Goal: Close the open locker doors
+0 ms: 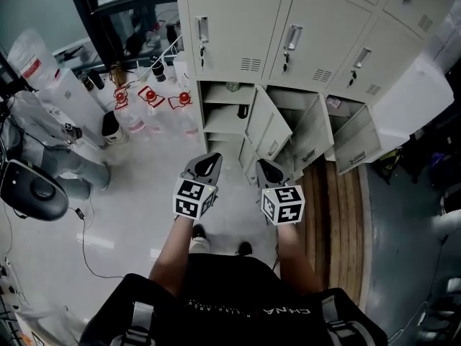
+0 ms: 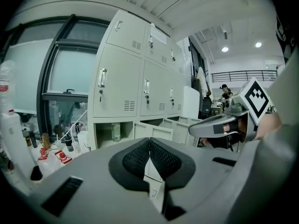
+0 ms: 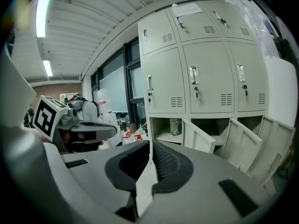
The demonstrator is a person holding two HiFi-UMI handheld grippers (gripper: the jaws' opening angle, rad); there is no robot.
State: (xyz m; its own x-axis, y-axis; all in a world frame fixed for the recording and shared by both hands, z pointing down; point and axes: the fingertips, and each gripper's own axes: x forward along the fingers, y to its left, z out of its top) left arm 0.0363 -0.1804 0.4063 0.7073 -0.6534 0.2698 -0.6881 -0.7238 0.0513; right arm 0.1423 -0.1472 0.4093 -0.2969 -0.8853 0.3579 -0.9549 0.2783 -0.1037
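Facing the locker bank, left gripper and right gripper both have jaws pressed together on nothing; the leftmost open door of its bottom row juts out just ahead, nearer the right gripper, with the other open doors further right.

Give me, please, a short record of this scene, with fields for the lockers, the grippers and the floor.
upper lockers: closed
bottom row: left door, middle door and right door all stand open
left bottom compartment: a bottle on its shelf
left gripper: jaws together, nothing between them, short of the doors
right gripper: jaws together, nothing between them, short of the doors
floor at left: clear bottles beside the lockers
task status: no open door closed yet
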